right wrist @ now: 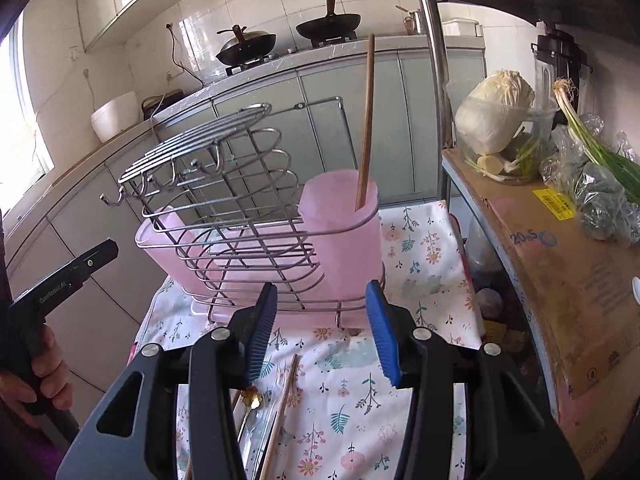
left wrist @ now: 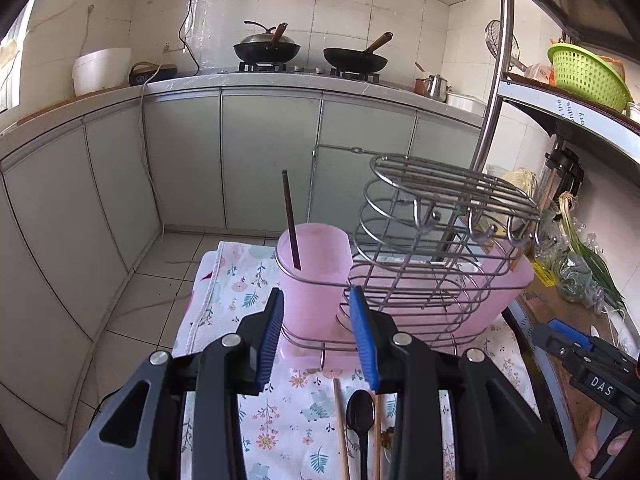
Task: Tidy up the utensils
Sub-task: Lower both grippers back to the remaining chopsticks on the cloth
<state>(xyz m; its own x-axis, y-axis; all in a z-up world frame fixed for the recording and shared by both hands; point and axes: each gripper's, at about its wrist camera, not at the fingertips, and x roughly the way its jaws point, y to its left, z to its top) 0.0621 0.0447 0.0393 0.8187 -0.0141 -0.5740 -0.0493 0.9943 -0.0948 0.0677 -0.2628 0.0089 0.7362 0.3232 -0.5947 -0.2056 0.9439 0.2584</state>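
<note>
A wire rack (left wrist: 420,240) stands on a floral cloth (left wrist: 288,412) and holds pink cups. The near cup (left wrist: 312,268) in the left wrist view has a dark chopstick (left wrist: 290,220) standing in it. My left gripper (left wrist: 316,296) hovers just before that cup, open and empty. Below it on the cloth lie a black spoon (left wrist: 360,420) and a wooden chopstick (left wrist: 342,428). In the right wrist view another pink cup (right wrist: 344,236) holds a wooden chopstick (right wrist: 366,120). My right gripper (right wrist: 322,292) is open and empty before the rack (right wrist: 224,208). A chopstick (right wrist: 280,412) and a gold spoon (right wrist: 250,400) lie under it.
A cardboard-covered shelf (right wrist: 560,280) on the right carries a cabbage (right wrist: 492,116) in a clear tub and bagged greens (right wrist: 600,200). A steel shelf post (left wrist: 494,92) rises behind the rack. Grey cabinets (left wrist: 180,160) and a counter with two woks lie beyond. A hand (right wrist: 40,360) holds the left gripper.
</note>
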